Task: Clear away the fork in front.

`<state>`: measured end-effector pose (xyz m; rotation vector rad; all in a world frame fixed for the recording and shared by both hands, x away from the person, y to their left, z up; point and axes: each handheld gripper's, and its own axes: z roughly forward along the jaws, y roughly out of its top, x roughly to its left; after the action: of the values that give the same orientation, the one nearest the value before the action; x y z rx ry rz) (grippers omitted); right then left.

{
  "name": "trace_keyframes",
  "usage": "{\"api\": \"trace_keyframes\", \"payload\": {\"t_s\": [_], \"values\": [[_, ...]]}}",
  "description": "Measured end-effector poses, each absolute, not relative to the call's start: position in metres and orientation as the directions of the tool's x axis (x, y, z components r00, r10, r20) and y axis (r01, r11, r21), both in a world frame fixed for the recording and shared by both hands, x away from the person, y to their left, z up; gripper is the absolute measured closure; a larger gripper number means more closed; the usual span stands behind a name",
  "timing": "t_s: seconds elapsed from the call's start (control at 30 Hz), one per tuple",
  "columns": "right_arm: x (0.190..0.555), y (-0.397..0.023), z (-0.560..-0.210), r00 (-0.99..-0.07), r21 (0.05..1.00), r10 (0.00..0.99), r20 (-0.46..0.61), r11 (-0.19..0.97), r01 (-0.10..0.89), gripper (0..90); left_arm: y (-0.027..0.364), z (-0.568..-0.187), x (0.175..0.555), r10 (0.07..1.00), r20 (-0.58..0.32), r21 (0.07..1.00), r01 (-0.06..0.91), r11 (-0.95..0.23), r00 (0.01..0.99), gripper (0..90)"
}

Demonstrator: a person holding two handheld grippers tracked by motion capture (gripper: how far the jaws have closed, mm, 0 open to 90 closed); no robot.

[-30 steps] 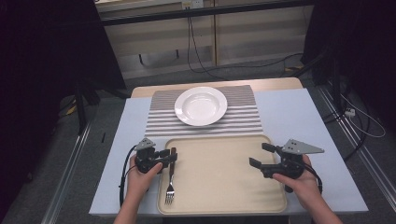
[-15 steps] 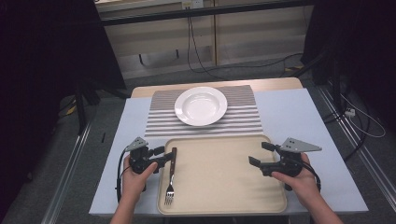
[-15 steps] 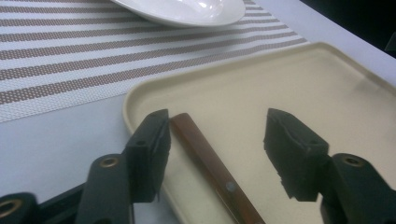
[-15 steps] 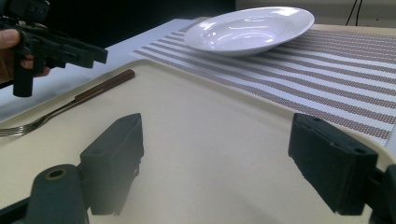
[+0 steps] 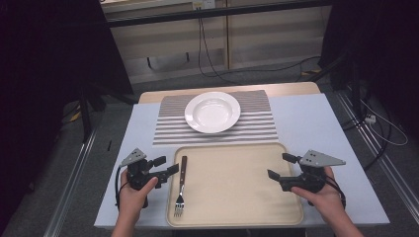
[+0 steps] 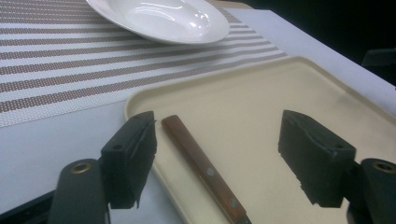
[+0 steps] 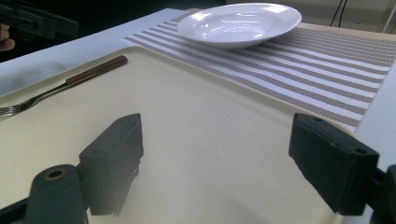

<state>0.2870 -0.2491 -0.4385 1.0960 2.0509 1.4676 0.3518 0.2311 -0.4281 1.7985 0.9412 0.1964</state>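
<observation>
Right now both hands hold their tongs gaping wide and empty: the left tongs (image 5: pixel 165 166) just beside the beige tray (image 5: pixel 237 217), the right tongs (image 5: pixel 281 166) over its right half. On the tray's left edge lies a wooden-handled fork (image 5: pixel 181 186), tines toward the person; a white plate (image 5: pixel 212 112) sits on the striped mat (image 5: pixel 257 129) farther along the worktop (image 5: pixel 316 123).

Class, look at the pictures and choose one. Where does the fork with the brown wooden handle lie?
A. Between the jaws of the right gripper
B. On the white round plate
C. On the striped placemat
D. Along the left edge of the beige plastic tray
D: the fork with the brown wooden handle lies flat on the beige plastic tray, close to its left rim, tines toward the person, held by neither gripper.
</observation>
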Motion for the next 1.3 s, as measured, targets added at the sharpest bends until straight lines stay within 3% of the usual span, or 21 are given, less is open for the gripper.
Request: {"api": "trace_keyframes", "payload": {"t_s": [0.5,1.3], "values": [[0.267,-0.267,-0.439,-0.604,0.908,0.791,0.099,0.177,0.381,17.8,0.263,-0.427,0.326,0.694,-0.252,0.856,0.490,-0.166,0.675,18.3],[0.257,-0.286,-0.444,-0.587,0.910,0.804,0.090,0.173,0.376,17.8,0.263,-0.429,0.321,0.691,-0.227,0.855,0.480,-0.195,0.686,12.7]]}}
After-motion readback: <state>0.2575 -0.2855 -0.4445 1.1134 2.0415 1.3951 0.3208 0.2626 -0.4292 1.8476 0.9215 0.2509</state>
